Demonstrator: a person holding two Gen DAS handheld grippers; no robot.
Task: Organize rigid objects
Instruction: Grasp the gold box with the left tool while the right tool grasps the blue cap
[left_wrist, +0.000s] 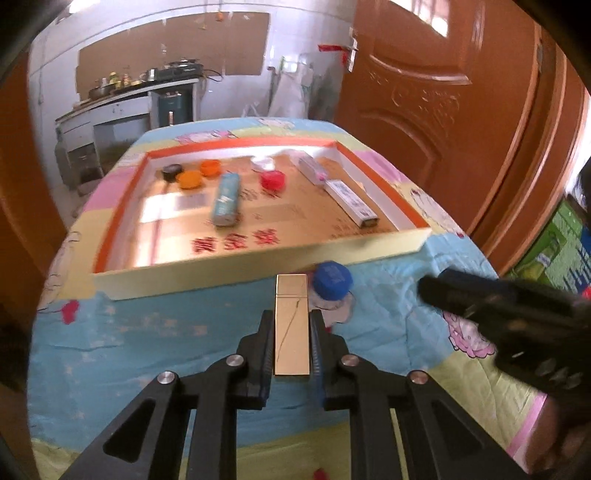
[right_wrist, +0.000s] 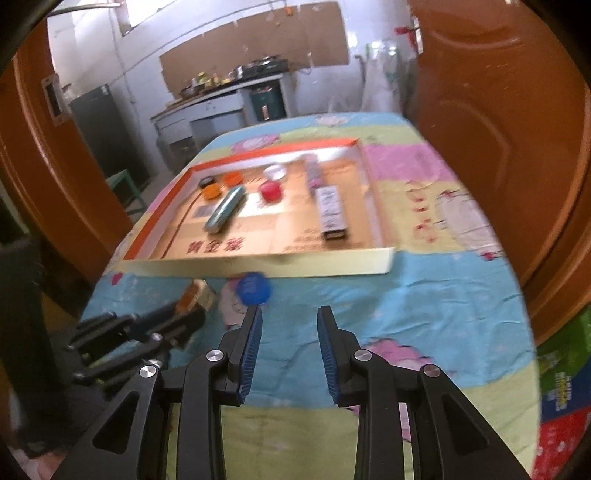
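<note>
Now the left gripper (left_wrist: 291, 325) is clenched on a gold rectangular box (left_wrist: 291, 325), which lies along its two fingers and points to the far side, toward the tray. The box is held above the blue patterned cloth (left_wrist: 166, 332) that covers the table. Just beside the far right corner of the box sits a blue bottle cap (left_wrist: 331, 278) on the cloth, close to the near wall of the tray.

The right gripper (right_wrist: 290, 321) is released; its jaws stand apart with nothing between them, and the blue pads (right_wrist: 253, 343) face each other over the cloth. It is near the blue cap, a little to the right of it.

Farther away lies a shallow cardboard tray (left_wrist: 255, 258) with an orange rim. Inside it, at the far left, there are a black cap (left_wrist: 172, 170) and two orange caps (left_wrist: 190, 179). A teal tube (left_wrist: 225, 199) lies in the middle, a red cap (left_wrist: 272, 180) is to its right, and two long white boxes (left_wrist: 351, 201) lie along the right wall. A brown door (left_wrist: 436, 92) stands on the right.
</note>
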